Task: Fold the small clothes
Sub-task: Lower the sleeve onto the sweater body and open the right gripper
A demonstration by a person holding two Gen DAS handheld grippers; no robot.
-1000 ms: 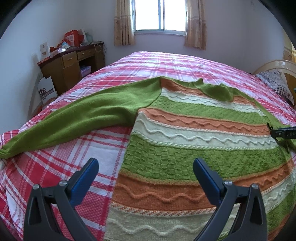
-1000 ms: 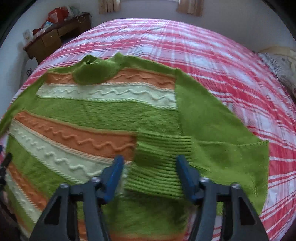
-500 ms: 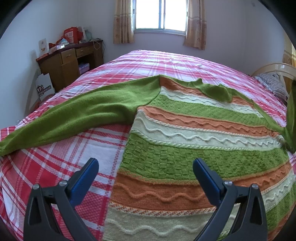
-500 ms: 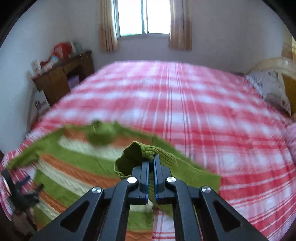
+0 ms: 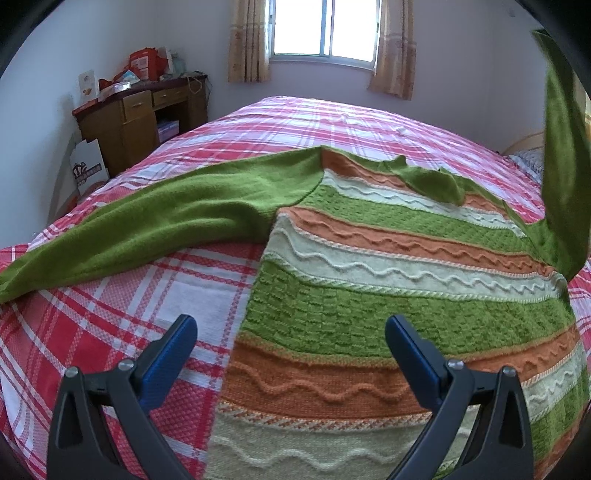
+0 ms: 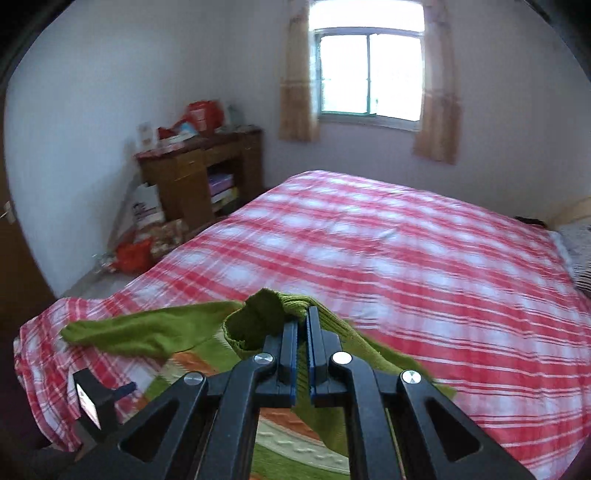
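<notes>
Left gripper (image 5: pixel 290 345): jaws wide apart and holding nothing, low over the sweater's lower bands, with the left finger above bare bedspread.
Right gripper (image 6: pixel 302 321): jaws nearly together, clamped on the ribbed cuff (image 6: pixel 266 314) of a green sleeve, raised above the bed.
Sweater (image 5: pixel 388 295): knit in green, orange and cream stripes, lying flat on the bed from 6 o'clock up toward centre in the left wrist view.
Left-side sleeve (image 5: pixel 155 225): plain green, stretched flat across the bedspread toward 9 o'clock.
Lifted sleeve (image 5: pixel 561 155): rises steeply from the sweater's edge at 3 o'clock up to 1 o'clock, clear of the bed.
Collar (image 5: pixel 432 181): green, crumpled, at the sweater's far edge.
Bed (image 5: pixel 110 325): covered in red, pink and white plaid.
Desk (image 5: pixel 136 114): wooden, against the wall at 10 o'clock, cluttered with red packages and papers.
Window (image 5: pixel 325 29): at 12 o'clock, bright, with curtains either side.
</notes>
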